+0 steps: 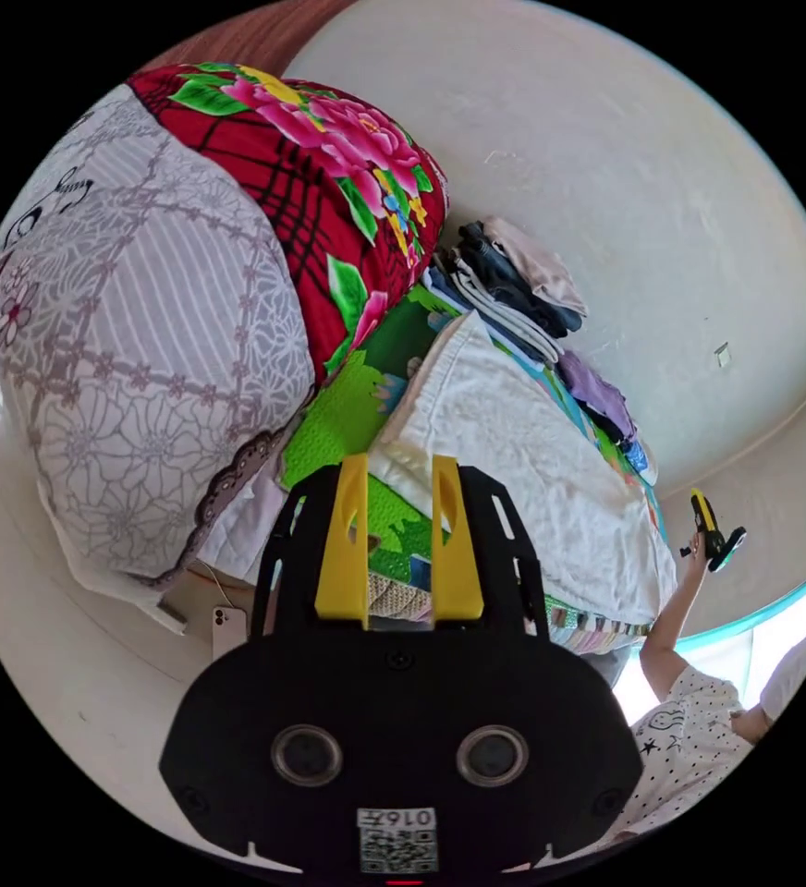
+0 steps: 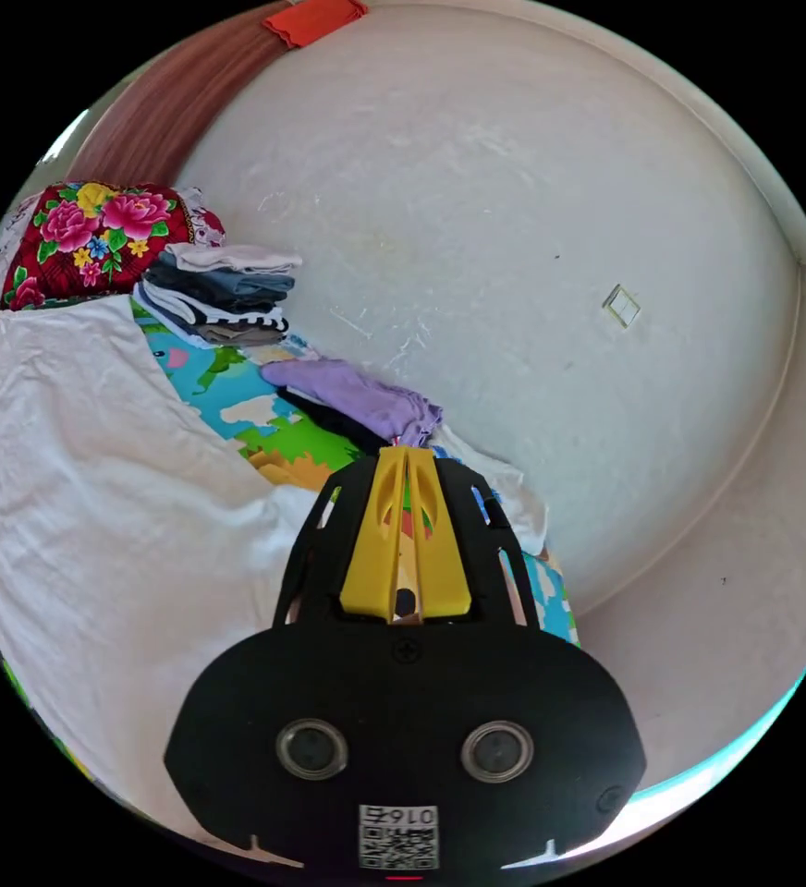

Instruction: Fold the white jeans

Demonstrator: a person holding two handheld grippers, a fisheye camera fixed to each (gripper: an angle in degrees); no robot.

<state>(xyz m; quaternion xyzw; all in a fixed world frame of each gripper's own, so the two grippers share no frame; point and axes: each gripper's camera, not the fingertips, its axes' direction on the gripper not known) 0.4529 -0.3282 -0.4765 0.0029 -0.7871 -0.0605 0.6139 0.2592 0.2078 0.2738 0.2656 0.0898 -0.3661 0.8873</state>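
Note:
The white jeans (image 1: 532,462) lie spread flat on a colourful play mat (image 1: 329,434) on the bed. My left gripper (image 1: 401,467) hovers at their near edge, its yellow jaws open with a gap and nothing between them. A hand holds my right gripper (image 1: 713,531) up in the air past the far end of the jeans. In the right gripper view the jeans (image 2: 98,480) stretch across the left side. There my right gripper (image 2: 407,455) has its jaws pressed together with nothing in them, above the mat (image 2: 237,407).
A stack of folded clothes (image 2: 223,296) and a loose purple garment (image 2: 357,393) lie along the wall. A red floral quilt (image 1: 329,166) and grey patterned bedding (image 1: 144,370) are piled beside the jeans. A phone (image 1: 229,628) lies near the bedding. A person's dotted sleeve (image 1: 689,730) is close by.

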